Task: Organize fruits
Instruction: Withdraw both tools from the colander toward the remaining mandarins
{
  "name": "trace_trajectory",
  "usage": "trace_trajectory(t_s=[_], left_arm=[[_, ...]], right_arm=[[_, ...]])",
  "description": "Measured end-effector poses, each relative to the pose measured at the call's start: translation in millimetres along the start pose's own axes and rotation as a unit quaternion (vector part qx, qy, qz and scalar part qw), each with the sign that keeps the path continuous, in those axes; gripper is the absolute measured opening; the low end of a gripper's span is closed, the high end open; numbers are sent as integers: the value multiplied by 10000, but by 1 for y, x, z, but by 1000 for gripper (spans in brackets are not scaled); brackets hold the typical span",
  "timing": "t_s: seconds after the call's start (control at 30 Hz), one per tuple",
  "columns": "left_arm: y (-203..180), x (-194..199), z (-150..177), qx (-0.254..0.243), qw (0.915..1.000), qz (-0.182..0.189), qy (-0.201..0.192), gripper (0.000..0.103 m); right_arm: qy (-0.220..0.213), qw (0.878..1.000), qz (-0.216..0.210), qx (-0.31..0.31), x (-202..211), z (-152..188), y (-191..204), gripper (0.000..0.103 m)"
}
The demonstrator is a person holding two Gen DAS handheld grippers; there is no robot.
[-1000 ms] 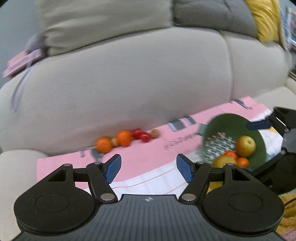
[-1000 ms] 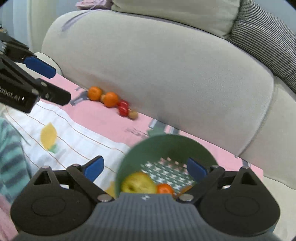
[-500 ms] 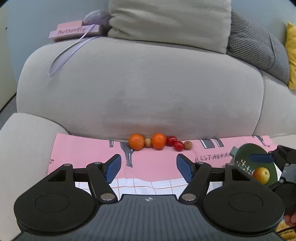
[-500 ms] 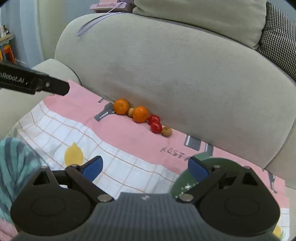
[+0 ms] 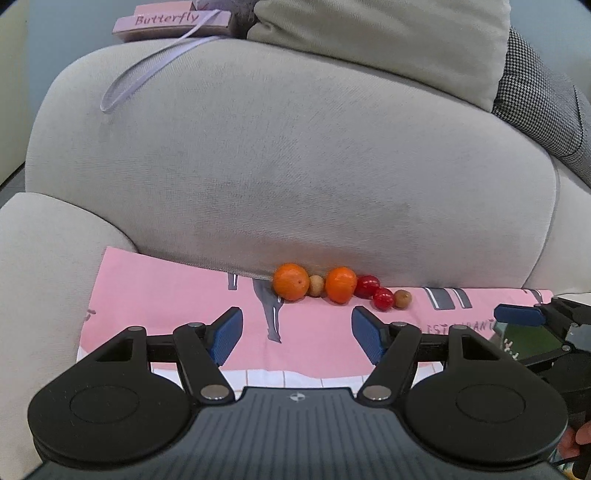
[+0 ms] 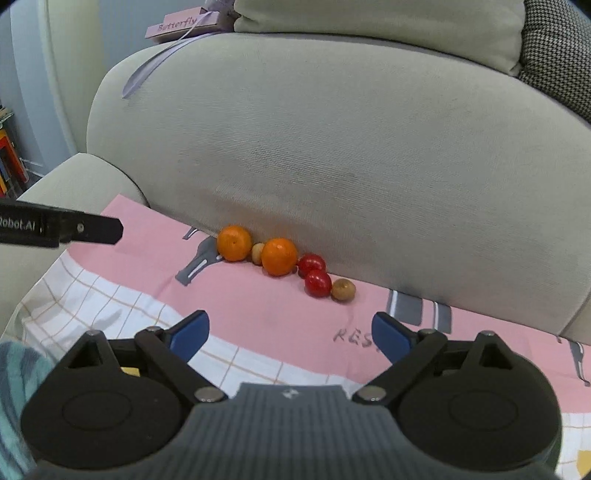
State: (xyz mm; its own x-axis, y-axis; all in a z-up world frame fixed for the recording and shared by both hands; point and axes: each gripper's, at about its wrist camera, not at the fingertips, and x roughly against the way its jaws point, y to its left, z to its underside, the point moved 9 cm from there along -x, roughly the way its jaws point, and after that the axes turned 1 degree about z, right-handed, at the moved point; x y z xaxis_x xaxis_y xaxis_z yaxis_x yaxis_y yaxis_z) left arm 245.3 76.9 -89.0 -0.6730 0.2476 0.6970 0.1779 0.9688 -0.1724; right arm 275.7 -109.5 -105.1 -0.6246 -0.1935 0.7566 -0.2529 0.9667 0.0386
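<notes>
A row of small fruits lies on the pink cloth [image 5: 166, 291] against the sofa back: two oranges [image 5: 290, 281] [image 5: 340, 284], two red fruits [image 5: 382, 298] and two little brown ones [image 5: 402, 298]. My left gripper [image 5: 297, 334] hovers open just in front of the oranges, with nothing between its blue pads. My right gripper [image 6: 290, 334] is open too, empty, short of the same oranges [image 6: 279, 256] and red fruits [image 6: 317, 283]. A green bowl [image 5: 532, 338] peeks out at the far right, mostly hidden behind a right gripper fingertip [image 5: 517, 315].
The grey sofa back [image 5: 295, 166] rises right behind the fruit. An armrest [image 5: 44, 258] bounds the cloth on the left. A pink "Butterfly" box [image 5: 170, 20] with a ribbon sits on top of the sofa, beside cushions [image 5: 388, 33]. A left gripper finger [image 6: 85, 229] crosses the right wrist view.
Both views have swung left, away from the green bowl of fruit and towards the fruit row. The bowl has left the right wrist view. Both grippers stay open.
</notes>
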Motion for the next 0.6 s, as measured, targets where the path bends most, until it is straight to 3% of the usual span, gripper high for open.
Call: trace_trajectory(t_s=[0.6], left_arm=[[32,-77,-7,192,9994,-39,282,74]], right_arm=[[168,9982,-424,379,-95,-33,3,77]])
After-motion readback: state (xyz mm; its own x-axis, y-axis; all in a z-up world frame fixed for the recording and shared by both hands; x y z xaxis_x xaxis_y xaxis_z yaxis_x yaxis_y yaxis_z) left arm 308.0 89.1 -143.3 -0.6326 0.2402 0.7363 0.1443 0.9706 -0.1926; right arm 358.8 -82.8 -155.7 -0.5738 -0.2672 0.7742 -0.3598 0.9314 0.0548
